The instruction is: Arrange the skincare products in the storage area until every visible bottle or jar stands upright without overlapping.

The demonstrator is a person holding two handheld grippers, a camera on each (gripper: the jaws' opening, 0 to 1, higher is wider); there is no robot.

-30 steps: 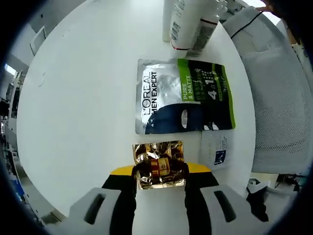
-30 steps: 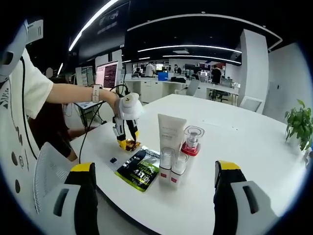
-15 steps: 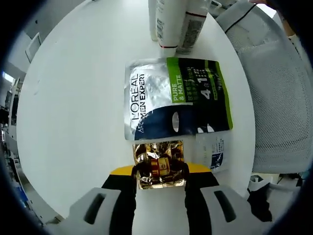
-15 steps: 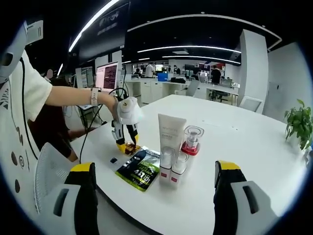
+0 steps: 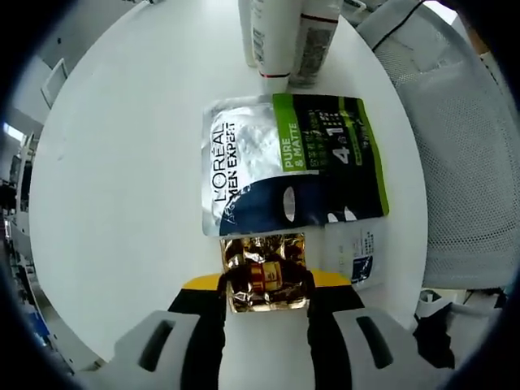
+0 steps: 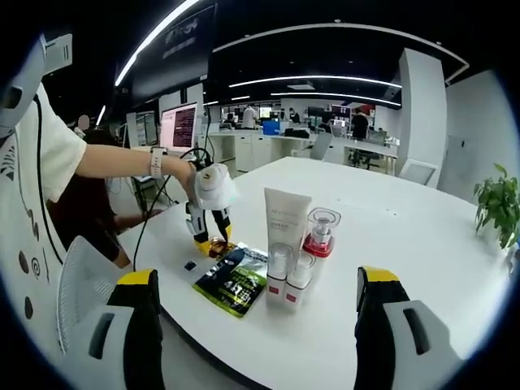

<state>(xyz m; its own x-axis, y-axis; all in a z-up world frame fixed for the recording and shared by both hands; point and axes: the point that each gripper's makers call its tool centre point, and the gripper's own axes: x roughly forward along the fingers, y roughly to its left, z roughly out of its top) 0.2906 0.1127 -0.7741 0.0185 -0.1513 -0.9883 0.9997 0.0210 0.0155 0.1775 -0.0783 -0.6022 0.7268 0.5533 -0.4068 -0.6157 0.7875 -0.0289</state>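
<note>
Left claw [image 5: 267, 286] still clamped on the crinkly gold foil sachet [image 5: 265, 273] near the white tabletop [image 5: 122, 179] edge, now nudged closer to the silver-green L'Oreal pouch [image 5: 288, 162]. Upright white bottles [image 5: 280, 36] beyond. Right claw [image 6: 256, 305] gapes, holding nothing.

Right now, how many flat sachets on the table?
3. The gold sachet, held in the left tool; the large L'Oreal sachet just beyond it; a small white sachet beside the gold one. More could hide behind the upright bottles.
</note>
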